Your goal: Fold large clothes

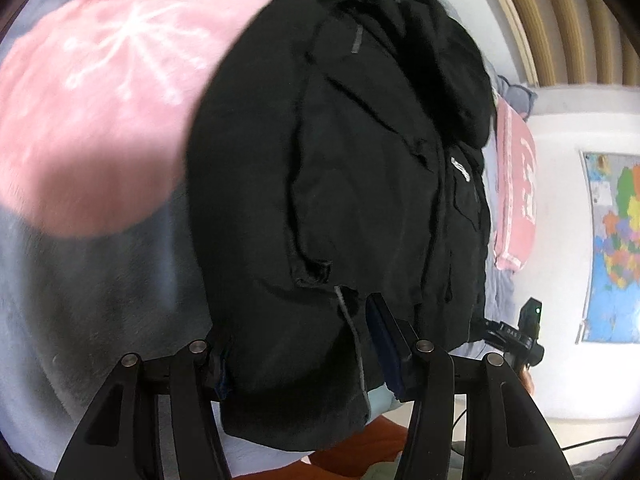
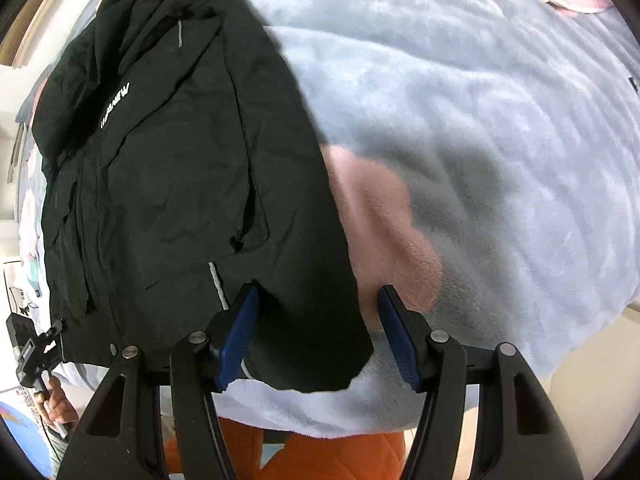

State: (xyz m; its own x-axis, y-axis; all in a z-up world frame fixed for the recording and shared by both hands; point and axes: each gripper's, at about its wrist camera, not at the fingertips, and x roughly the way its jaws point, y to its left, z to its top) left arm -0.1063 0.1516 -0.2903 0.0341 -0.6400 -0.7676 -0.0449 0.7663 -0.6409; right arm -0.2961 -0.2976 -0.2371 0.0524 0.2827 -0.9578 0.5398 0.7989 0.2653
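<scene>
A black padded jacket (image 1: 360, 168) with a white chest logo lies front up on a light blue fleece blanket (image 2: 480, 140). In the left wrist view its hem fills the gap of my left gripper (image 1: 298, 328). The fabric covers the left pad, and a sliver of blanket shows beside the right pad (image 1: 384, 344). In the right wrist view the jacket (image 2: 168, 168) has its near corner between the blue pads of my right gripper (image 2: 319, 288). That gripper is open, with a gap to the right pad (image 2: 400, 344). Each gripper shows in the other's view: right gripper (image 1: 520, 332), left gripper (image 2: 32, 352).
The blanket carries large pink patches (image 1: 100, 100). A pink pillow (image 1: 516, 192) lies past the jacket, below a slatted wooden headboard (image 1: 560, 20). A coloured map (image 1: 612, 248) hangs on the white wall. A person's hand (image 2: 60, 400) and orange clothing (image 2: 312, 456) are at the bed's near edge.
</scene>
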